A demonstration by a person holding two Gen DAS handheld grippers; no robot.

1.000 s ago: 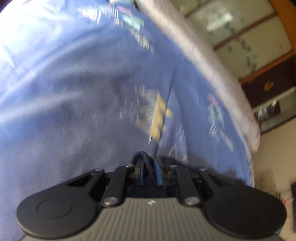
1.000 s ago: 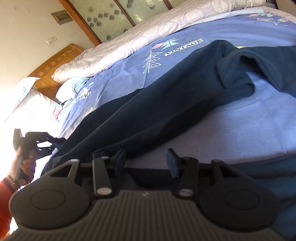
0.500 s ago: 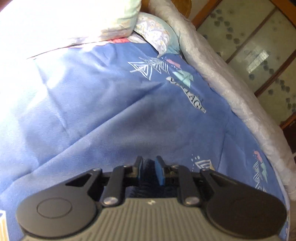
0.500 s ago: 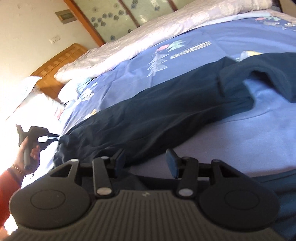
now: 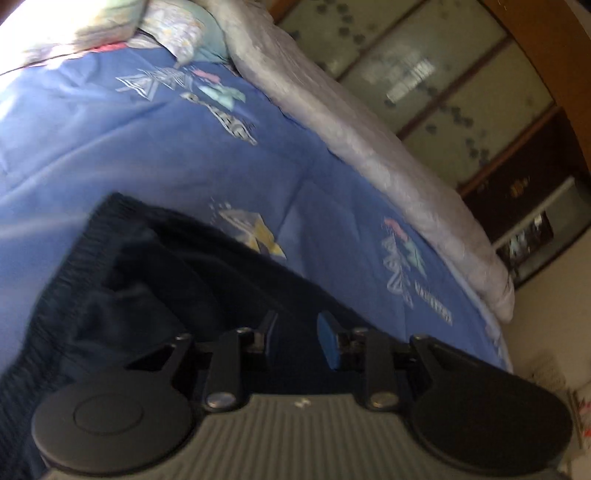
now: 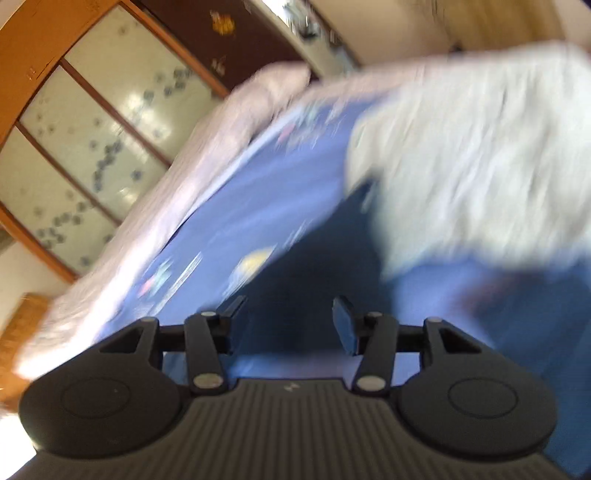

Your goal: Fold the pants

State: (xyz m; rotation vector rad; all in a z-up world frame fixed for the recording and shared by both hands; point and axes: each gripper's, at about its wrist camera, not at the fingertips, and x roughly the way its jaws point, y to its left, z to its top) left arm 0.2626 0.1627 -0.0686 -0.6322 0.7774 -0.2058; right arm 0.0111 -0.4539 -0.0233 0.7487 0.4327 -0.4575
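Observation:
The dark navy pants [image 5: 155, 295] lie on the blue printed bedsheet [image 5: 110, 147], their ribbed waistband towards the left of the left wrist view. My left gripper [image 5: 295, 332] is open and empty just above the pants. In the blurred right wrist view, a dark part of the pants [image 6: 314, 273] lies ahead of my right gripper [image 6: 288, 317], which is open and empty above the sheet [image 6: 240, 206].
A pale quilt [image 5: 369, 147] runs along the far side of the bed, with pillows [image 5: 122, 22] at the head. A whitish blurred cloth [image 6: 472, 155] lies at the right in the right wrist view. Glass-panelled wardrobe doors [image 6: 92, 129] stand behind the bed.
My left gripper has let go of the pants and opened; the waistband now lies on the sheet. My right gripper has swung quickly towards the foot of the bed and stays open.

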